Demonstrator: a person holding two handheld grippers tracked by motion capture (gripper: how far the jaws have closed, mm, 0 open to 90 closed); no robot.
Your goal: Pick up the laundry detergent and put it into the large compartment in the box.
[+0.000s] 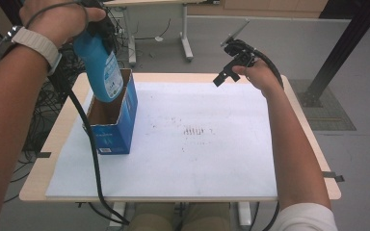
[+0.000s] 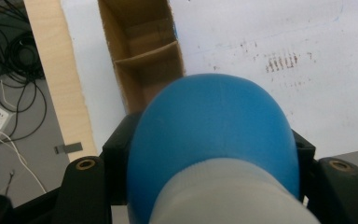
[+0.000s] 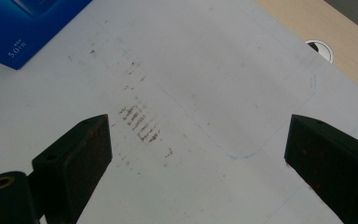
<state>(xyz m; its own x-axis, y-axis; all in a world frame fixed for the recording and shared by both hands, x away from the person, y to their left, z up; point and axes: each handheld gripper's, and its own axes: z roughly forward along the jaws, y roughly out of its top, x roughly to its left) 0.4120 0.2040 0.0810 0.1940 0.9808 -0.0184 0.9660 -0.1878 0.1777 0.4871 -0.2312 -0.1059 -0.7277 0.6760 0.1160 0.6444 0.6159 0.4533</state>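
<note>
Blue bottle (image 2: 214,140) bulks against the lens in the left gripper view, clenched between the jaws of the left claw (image 1: 96,29) and hanging base-down over the open blue box (image 1: 112,120) at the bench's (image 1: 173,192) left side, its bottom just inside the mouth. Lowering it well likely means keeping it vertical, centred between the cardboard walls. Left forearm angles up and forward, hand high. Right claw (image 1: 231,67) hovers over the far edge, jaws spread, holding nothing.
</note>
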